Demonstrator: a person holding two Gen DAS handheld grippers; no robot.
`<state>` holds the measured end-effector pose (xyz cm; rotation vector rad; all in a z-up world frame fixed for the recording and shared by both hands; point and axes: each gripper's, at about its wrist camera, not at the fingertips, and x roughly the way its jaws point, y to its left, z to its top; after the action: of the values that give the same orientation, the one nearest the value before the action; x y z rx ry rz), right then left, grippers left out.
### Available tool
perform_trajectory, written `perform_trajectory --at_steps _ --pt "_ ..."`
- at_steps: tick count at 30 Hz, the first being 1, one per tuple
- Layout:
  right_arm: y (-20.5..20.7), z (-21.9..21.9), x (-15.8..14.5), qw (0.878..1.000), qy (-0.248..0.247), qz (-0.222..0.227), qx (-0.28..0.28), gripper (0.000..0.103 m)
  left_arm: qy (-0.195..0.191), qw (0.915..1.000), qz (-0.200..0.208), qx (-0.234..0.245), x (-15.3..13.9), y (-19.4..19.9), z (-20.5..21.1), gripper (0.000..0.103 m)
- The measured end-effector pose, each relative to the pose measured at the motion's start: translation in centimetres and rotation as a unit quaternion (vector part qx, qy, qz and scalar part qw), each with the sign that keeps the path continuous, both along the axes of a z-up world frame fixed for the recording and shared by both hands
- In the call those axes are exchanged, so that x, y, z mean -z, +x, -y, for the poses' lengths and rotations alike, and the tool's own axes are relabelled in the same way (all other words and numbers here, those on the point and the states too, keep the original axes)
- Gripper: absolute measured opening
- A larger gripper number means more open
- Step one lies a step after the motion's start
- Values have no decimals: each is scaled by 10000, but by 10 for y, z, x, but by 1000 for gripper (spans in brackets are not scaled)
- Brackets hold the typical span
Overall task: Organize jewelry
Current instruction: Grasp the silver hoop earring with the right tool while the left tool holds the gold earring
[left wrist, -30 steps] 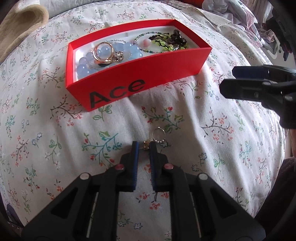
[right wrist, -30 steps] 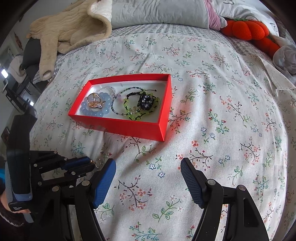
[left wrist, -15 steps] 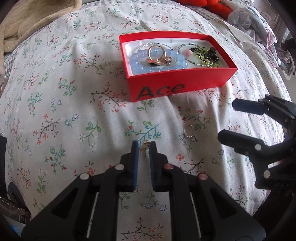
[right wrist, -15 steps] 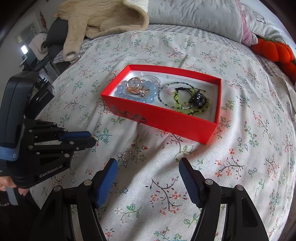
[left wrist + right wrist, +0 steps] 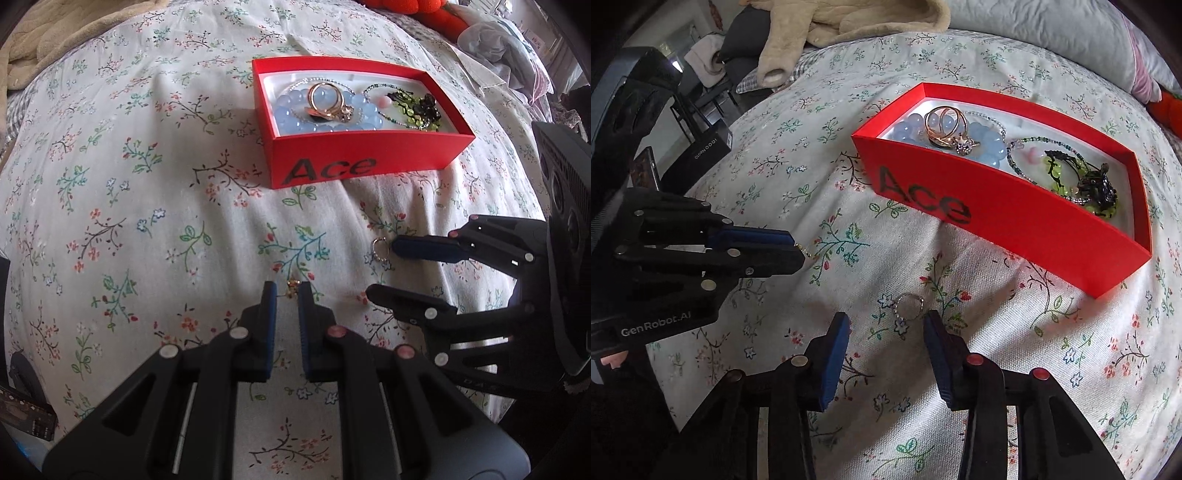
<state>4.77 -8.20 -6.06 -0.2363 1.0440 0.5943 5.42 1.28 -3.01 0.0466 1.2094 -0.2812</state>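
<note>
A red box marked "Ace" (image 5: 369, 155) (image 5: 1015, 225) sits on the floral bedspread and holds a blue bead bracelet (image 5: 291, 107), gold rings (image 5: 945, 125) and green and dark beaded pieces (image 5: 1082, 181). My left gripper (image 5: 287, 291) (image 5: 799, 253) is shut on a small gold trinket (image 5: 292, 288) and holds it above the bedspread. A silver ring with a small chain (image 5: 908, 308) (image 5: 380, 251) lies on the bedspread. My right gripper (image 5: 886, 328) (image 5: 380, 269) is open, with a finger on either side of the ring.
A beige garment (image 5: 831, 22) and a grey pillow (image 5: 1052, 33) lie at the far edge of the bed. Orange plush (image 5: 413, 7) and crumpled clothes (image 5: 509, 40) are beyond the box. A dark chair and boxes (image 5: 701, 122) stand off the bed's left side.
My left gripper has lifted and drawn back left with the gold trinket. My right gripper has moved in and down and narrowed, so its fingers now flank the silver ring.
</note>
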Motion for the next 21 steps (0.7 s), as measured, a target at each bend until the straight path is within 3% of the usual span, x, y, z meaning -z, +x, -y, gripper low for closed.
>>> perform_trajectory --at_steps 6,14,21 --pt "2 -7 4 9998 -140 130 -82 38 -9 10000 -33 -24 1 0 -4 13" --pt "9 6 3 10000 42 7 57 22 -35 10000 -42 -67 0 -2 -7 13" --pt "9 3 5 10000 23 1 89 22 -23 10000 -61 -61 1 -2 -7 13"
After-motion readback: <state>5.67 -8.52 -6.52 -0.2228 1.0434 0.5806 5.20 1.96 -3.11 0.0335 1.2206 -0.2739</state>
